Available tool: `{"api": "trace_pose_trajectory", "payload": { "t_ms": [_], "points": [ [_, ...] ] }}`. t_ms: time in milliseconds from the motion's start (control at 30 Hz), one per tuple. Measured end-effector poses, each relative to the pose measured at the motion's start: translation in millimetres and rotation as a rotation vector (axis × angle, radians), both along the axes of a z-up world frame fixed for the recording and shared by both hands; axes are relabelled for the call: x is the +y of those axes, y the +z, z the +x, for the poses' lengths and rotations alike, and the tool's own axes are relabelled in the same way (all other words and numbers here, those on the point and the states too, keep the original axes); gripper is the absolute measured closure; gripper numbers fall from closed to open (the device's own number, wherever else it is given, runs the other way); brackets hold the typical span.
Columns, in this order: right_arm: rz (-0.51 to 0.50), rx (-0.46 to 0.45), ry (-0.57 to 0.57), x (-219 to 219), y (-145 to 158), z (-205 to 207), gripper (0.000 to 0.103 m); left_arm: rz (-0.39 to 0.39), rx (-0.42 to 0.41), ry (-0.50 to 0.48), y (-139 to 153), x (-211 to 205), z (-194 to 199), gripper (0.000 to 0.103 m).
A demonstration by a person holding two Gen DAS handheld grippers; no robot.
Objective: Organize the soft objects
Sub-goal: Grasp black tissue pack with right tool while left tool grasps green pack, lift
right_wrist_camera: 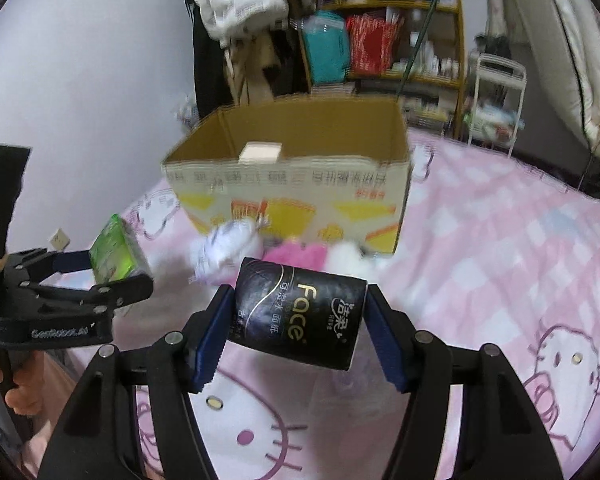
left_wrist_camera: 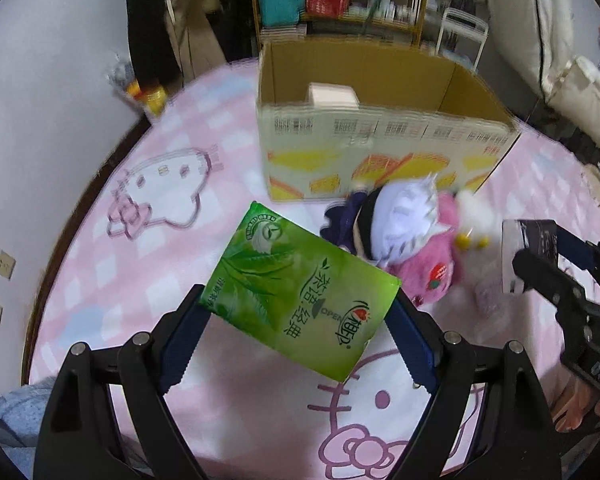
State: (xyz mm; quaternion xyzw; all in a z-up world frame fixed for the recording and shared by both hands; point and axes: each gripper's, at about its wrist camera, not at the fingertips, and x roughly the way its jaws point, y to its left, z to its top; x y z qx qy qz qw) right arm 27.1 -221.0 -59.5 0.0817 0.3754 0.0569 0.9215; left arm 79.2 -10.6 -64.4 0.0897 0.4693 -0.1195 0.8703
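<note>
My left gripper (left_wrist_camera: 298,312) is shut on a green tissue pack (left_wrist_camera: 296,292) and holds it above the pink bed. My right gripper (right_wrist_camera: 300,312) is shut on a black tissue pack (right_wrist_camera: 300,318), also lifted. An open cardboard box (left_wrist_camera: 380,140) stands ahead with a pale block (left_wrist_camera: 332,94) inside; it also shows in the right wrist view (right_wrist_camera: 292,184). Plush toys, white and pink (left_wrist_camera: 416,236), lie in front of the box. The right gripper with its black pack shows at the right of the left wrist view (left_wrist_camera: 540,264). The left gripper with its green pack shows in the right wrist view (right_wrist_camera: 112,264).
A pink Hello Kitty blanket (left_wrist_camera: 140,248) covers the bed. A white wall (left_wrist_camera: 40,100) runs along the left. A cluttered shelf (right_wrist_camera: 380,40) and hanging clothes (right_wrist_camera: 236,4) stand behind the box. A white rack (right_wrist_camera: 496,92) stands at the far right.
</note>
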Motion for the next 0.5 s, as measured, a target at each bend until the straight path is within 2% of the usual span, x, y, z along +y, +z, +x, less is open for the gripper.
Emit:
{"api": "trace_pose_trajectory", "payload": {
  "t_ms": [300,500],
  "points": [
    [-0.064,-0.224,-0.049,-1.1,42.0,-10.4,0.035,-0.018,-0.26,-0.03,41.4,-5.2,-12.7,0.017],
    [-0.076,-0.303,-0.071,-6.8,58.8,-9.9,0.034,-0.023,-0.398,-0.003,61.2,-5.5,-24.5,0.017]
  ]
}}
